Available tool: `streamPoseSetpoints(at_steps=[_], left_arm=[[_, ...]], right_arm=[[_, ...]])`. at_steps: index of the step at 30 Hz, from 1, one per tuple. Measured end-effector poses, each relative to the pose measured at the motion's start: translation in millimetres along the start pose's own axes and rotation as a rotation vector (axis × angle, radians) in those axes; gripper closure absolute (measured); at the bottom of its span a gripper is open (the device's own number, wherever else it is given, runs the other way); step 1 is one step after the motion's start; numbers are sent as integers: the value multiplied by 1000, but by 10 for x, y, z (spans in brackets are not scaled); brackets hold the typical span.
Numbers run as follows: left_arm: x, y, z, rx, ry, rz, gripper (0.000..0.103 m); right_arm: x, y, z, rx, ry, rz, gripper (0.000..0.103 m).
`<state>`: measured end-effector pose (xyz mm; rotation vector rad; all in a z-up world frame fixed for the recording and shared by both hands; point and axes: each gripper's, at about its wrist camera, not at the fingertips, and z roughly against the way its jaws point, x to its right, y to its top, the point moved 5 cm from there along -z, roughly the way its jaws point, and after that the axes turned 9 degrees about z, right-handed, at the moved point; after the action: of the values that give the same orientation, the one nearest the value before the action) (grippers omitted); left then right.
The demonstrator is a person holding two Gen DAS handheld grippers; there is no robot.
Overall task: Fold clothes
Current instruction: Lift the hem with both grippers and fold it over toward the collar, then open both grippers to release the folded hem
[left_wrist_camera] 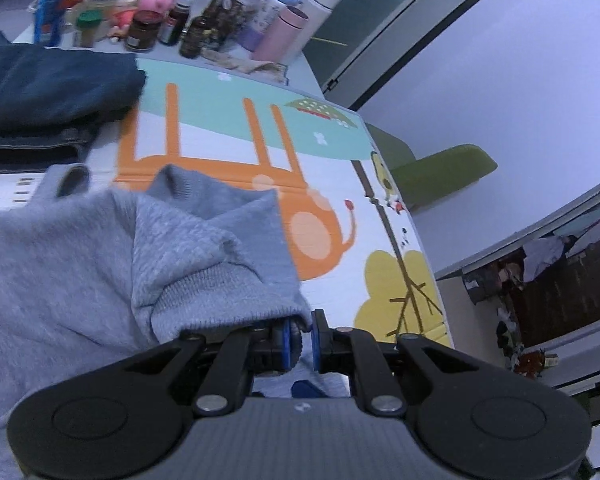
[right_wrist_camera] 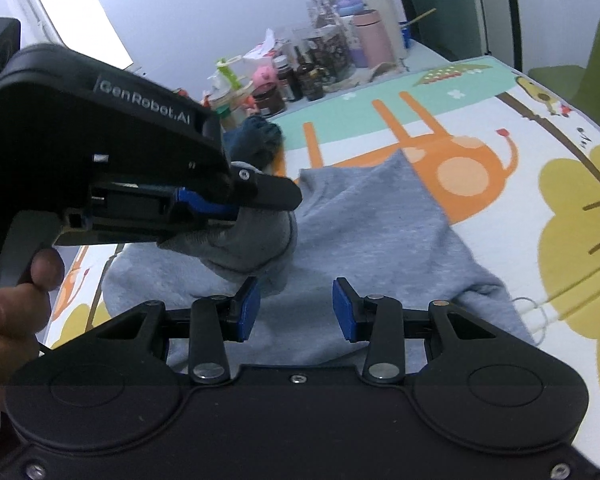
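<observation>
Lying across the cartoon play mat point(right_wrist_camera: 500, 128), one grey sweater point(right_wrist_camera: 380, 232) is the thing being folded. In the right wrist view, the person's hand point(right_wrist_camera: 12, 304) at nine o'clock holds the left gripper point(right_wrist_camera: 236, 216), whose blue pads are pinched tight on a ribbed cuff of that sweater, the cloth bunched and hanging below it. Just below centre, at six o'clock, the right gripper point(right_wrist_camera: 296, 308) has its two blue pads standing apart with nothing between them; the sweater lies flat just beyond and under it, the pinched cuff near its left pad.

In the left wrist view the sweater point(left_wrist_camera: 80, 264) fills the nine o'clock side, its cuff running into the left gripper point(left_wrist_camera: 302, 340) at six o'clock. One folded stack of dark clothes point(left_wrist_camera: 48, 92) sits at ten o'clock. At twelve o'clock stands a crowd of bottles and jars point(left_wrist_camera: 192, 28), too many and too blurred to count, with one pink pig toy point(left_wrist_camera: 156, 0) among them. One green chair point(left_wrist_camera: 440, 172) stands off the mat at three o'clock.
</observation>
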<state>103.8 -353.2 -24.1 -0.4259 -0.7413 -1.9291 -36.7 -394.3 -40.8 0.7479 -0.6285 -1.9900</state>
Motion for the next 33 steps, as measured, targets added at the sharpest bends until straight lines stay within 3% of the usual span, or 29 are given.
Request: streamPoseSetpoints(at_steps=[4,8,13,22,24,26,28,33], left_arm=[[235,35,-151,3,1,-18,89],[437,71,-274,30,38,-51,62],[526,29,-349,37,59,-75,60],[163,4,-306,40,131,-2,52],[80,-13,-268,44,147,2,48],[-19,-33,-225,58,175,9,37],[-140,-72,-166,81,207,17,32],[-534,-233,-31,110,266,55,27]], right_arm=[[211,-10,30,1,-5,-28,65],[409,-15,51,4,-10,-55,65],[628,-17,84,9,-20,-81,65],[926,91,-34,20,-71,-60,65],[957,143,-108,15,-70,-32,65],[979,196,-193,6,-66,6,65],[985,240,-294,-2,-48,46,58],[1026,339,-556,-14,-7,102,57]])
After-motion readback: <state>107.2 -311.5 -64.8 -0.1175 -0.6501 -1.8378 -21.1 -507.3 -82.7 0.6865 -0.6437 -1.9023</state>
